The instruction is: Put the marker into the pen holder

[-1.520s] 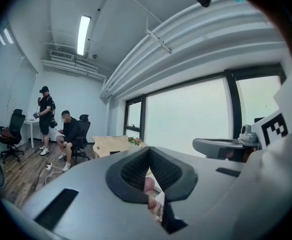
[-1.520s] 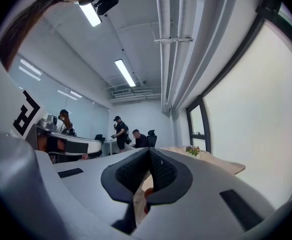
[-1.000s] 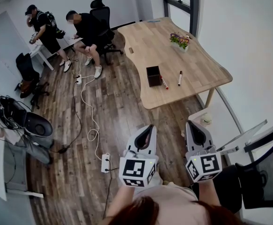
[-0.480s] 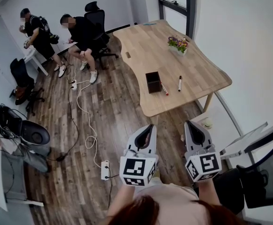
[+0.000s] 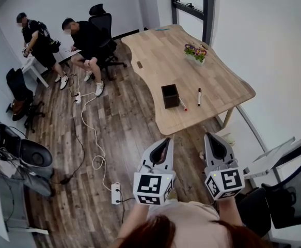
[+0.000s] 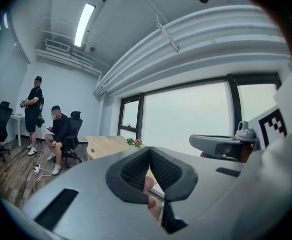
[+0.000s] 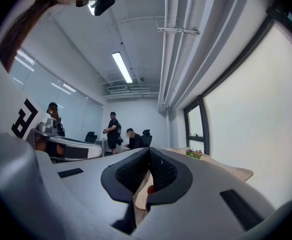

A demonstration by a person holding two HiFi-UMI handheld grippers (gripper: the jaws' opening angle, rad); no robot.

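A black square pen holder [image 5: 170,95] stands near the front edge of the wooden table [image 5: 160,48]. Just right of it a red-capped marker [image 5: 183,104] lies on the table, and a second marker [image 5: 199,96] lies further right. My left gripper [image 5: 163,144] and right gripper [image 5: 214,142] are held side by side close to my body, over the floor and well short of the table. Both are shut with nothing between their jaws. In the left gripper view the pads [image 6: 135,170] touch, and likewise in the right gripper view the pads [image 7: 133,171] meet.
A small flower pot [image 5: 196,51] sits at the table's far right. Cables and a power strip [image 5: 116,180] lie on the wood floor. Two people [image 5: 85,37] are by office chairs at the far left. A dark chair [image 5: 289,200] stands at the right.
The table, pen holder and markers have shifted lower in the head view, so I am closer to them. Both grippers keep the same pose, shut.
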